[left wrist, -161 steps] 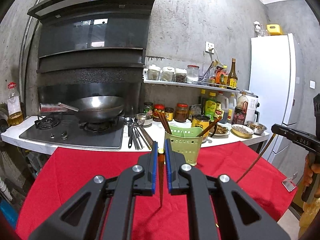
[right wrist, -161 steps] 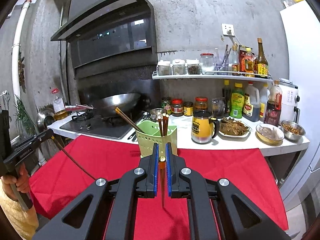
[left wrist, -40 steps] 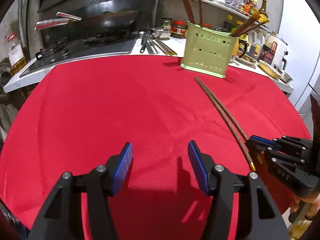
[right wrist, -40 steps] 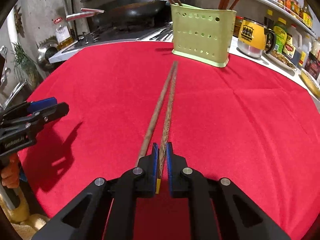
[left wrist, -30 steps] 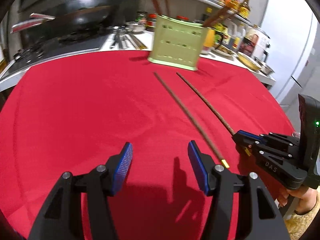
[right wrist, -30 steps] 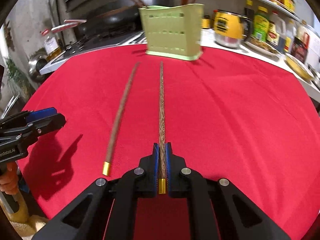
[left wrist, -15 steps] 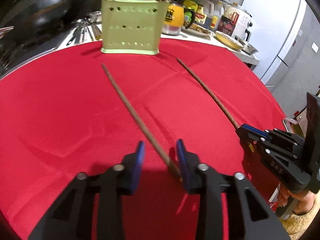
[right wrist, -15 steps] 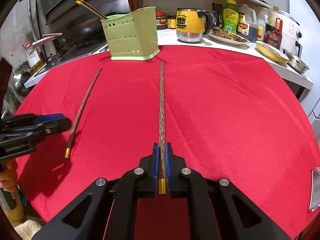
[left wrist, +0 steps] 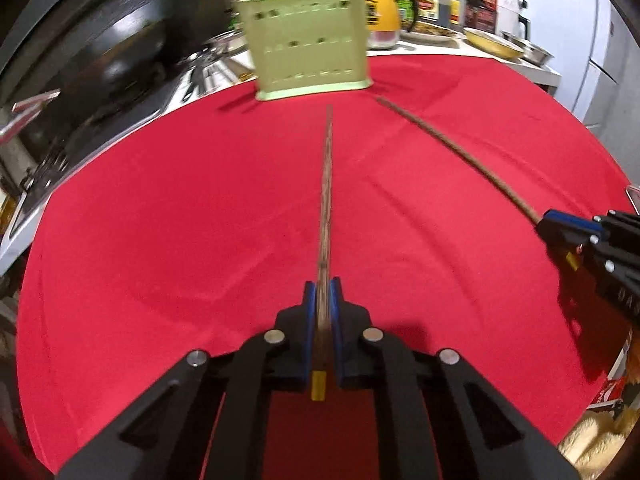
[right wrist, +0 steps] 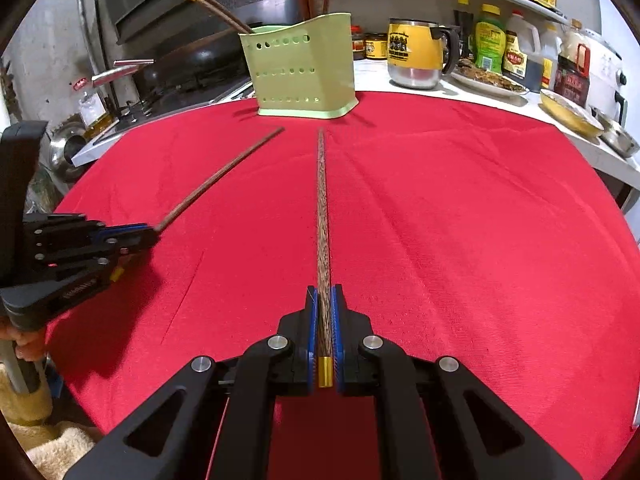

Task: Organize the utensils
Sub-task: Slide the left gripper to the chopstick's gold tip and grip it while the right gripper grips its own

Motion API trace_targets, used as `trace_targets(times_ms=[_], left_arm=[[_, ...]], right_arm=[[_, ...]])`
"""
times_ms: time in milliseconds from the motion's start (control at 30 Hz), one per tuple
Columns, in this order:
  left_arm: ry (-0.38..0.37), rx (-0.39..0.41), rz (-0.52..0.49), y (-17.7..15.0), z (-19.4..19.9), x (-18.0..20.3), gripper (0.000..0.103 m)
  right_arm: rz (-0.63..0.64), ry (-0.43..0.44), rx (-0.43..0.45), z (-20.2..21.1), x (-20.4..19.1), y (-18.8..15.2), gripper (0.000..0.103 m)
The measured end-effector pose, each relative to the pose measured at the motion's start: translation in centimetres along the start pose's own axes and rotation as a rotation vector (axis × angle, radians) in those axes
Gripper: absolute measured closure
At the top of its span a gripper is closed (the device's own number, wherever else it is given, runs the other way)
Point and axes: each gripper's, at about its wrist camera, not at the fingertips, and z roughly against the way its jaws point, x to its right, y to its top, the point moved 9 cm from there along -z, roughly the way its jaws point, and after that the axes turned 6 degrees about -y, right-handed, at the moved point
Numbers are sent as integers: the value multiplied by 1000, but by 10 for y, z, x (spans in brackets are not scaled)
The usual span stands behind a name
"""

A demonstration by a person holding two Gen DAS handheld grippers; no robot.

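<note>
The red cloth (right wrist: 460,220) fills most of both views, a fine woven fabric with soft creases, rounding off at left and right. Past its far edge runs the white counter (right wrist: 500,98), and at upper centre stands the pale green utensil holder (right wrist: 304,68), smooth plastic with rows of round holes and a flared base, brown chopsticks with gold caps poking out of its top.

Down to the grippers. The left gripper (left wrist: 323,312) has its blue pads (left wrist: 308,320) pressed tight on the left chopstick (left wrist: 326,200), a slim grained wooden stick with a gold cap at the held end, tip aimed at the holder's base. Half a second ago those fingers stood apart around it; now they're clamped. The left view has blurred too, and the holder has swung to centre.

The right gripper (right wrist: 324,320) is pinched on the right chopstick (right wrist: 323,208), same dark grain, gold band between the pads, and that grip matches the earlier frame.

In the right wrist view the left gripper's chopstick runs diagonally at middle left, well apart from the right one, the two tips drawing nearer towards the holder. Open red cloth lies between both tips and the holder, and wide bare cloth on the right.
</note>
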Motion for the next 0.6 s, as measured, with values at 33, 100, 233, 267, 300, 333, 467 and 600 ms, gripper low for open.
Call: trace_targets(times_ms=[33, 100, 233, 267, 300, 333, 467, 600], left_arm=[[1, 2, 4, -1, 1, -4, 96], [-23, 14, 19, -4, 4, -9, 96], [-70, 46, 53, -8, 8, -9, 91], [-79, 52, 60, -9, 9, -7, 82], [-89, 60, 70, -11, 10, -7, 73], [-94, 71, 77, -13, 12, -8, 54], [-96, 92, 69, -25, 19, -7, 52], [-86, 100, 53, -34, 23, -7, 52]], right_arm=[[-3, 1, -1, -1, 1, 1, 96], [-1, -1, -3, -2, 0, 2, 95], [-8, 9, -5, 0, -1, 1, 92], [-6, 12, -3, 2, -2, -1, 86], [0, 12, -1, 3, -2, -3, 82], [9, 9, 2, 6, -3, -6, 73], [66, -16, 24, 16, -8, -19, 69], [96, -31, 39, 23, -13, -28, 71]])
